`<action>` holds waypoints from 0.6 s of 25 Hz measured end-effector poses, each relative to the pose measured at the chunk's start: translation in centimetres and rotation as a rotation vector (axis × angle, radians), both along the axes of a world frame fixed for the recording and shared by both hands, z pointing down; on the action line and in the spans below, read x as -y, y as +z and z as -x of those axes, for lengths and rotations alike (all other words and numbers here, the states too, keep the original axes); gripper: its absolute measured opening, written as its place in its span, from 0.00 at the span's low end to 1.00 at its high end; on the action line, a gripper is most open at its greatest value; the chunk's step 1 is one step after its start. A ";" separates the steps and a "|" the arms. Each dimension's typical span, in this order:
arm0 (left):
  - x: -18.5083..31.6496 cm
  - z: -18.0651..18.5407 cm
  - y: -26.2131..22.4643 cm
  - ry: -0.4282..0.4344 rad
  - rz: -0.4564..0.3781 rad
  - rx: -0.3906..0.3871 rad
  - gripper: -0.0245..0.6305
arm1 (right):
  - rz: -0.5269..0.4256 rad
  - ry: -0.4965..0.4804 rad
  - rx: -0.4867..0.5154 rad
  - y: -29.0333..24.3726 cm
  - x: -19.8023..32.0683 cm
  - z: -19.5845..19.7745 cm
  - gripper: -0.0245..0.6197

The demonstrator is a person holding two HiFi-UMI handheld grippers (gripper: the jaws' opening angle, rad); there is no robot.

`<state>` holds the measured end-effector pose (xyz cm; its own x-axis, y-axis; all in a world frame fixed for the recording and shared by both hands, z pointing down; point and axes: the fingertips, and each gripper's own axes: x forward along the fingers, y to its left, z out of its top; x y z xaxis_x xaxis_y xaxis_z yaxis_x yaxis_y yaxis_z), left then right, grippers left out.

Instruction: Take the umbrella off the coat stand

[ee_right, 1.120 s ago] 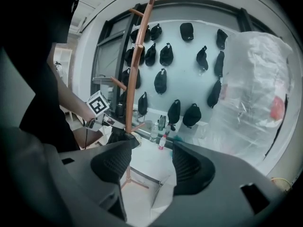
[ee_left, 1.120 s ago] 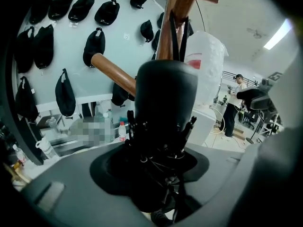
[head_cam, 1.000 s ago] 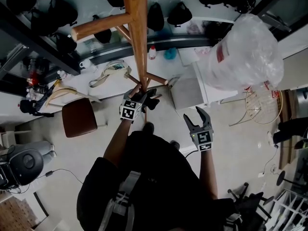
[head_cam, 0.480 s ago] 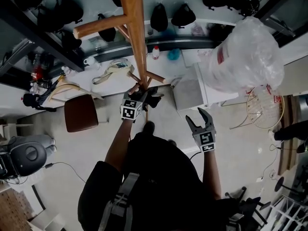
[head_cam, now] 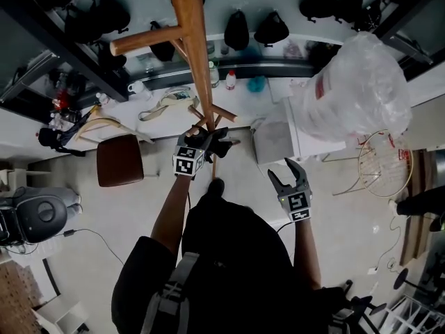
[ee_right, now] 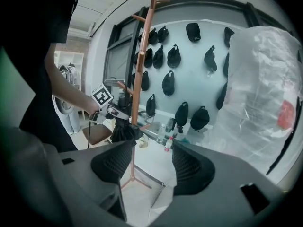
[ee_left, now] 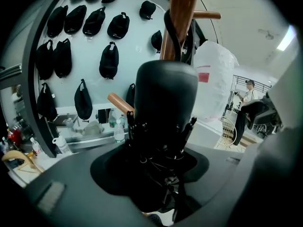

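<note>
The wooden coat stand [head_cam: 197,54] rises through the middle of the head view, with pegs branching left. My left gripper [head_cam: 208,143] is against its pole, shut on a folded black umbrella [head_cam: 221,145]. In the left gripper view the umbrella [ee_left: 165,108] fills the space between the jaws, and its strap [ee_left: 171,30] loops up round the pole [ee_left: 182,13]. My right gripper [head_cam: 286,172] hangs lower right of the stand, open and empty. The right gripper view shows its pads [ee_right: 113,162] apart, with the stand [ee_right: 140,74] and the held umbrella [ee_right: 124,132] beyond.
A brown stool [head_cam: 119,160] stands left of the pole. A large clear plastic bundle [head_cam: 356,82] sits over a white cabinet [head_cam: 272,136] at right, beside a wire basket [head_cam: 379,163]. Black caps [ee_right: 168,83] hang on the wall behind a counter [head_cam: 160,110] with bottles.
The left gripper has edged upward along the pole with the umbrella in it. The right gripper has stayed about where it was, still open.
</note>
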<state>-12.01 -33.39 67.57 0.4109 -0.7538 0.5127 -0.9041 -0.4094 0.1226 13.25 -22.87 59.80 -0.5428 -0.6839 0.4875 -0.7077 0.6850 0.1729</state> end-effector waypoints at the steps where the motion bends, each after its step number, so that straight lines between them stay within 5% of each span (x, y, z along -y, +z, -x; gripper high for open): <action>1: -0.1 0.1 -0.1 -0.005 -0.003 0.002 0.38 | 0.000 -0.004 0.001 0.0 0.1 -0.1 0.46; 15: -1.6 1.5 -1.3 -0.052 -0.011 0.027 0.38 | 0.004 -0.042 0.011 0.3 -0.6 -0.8 0.46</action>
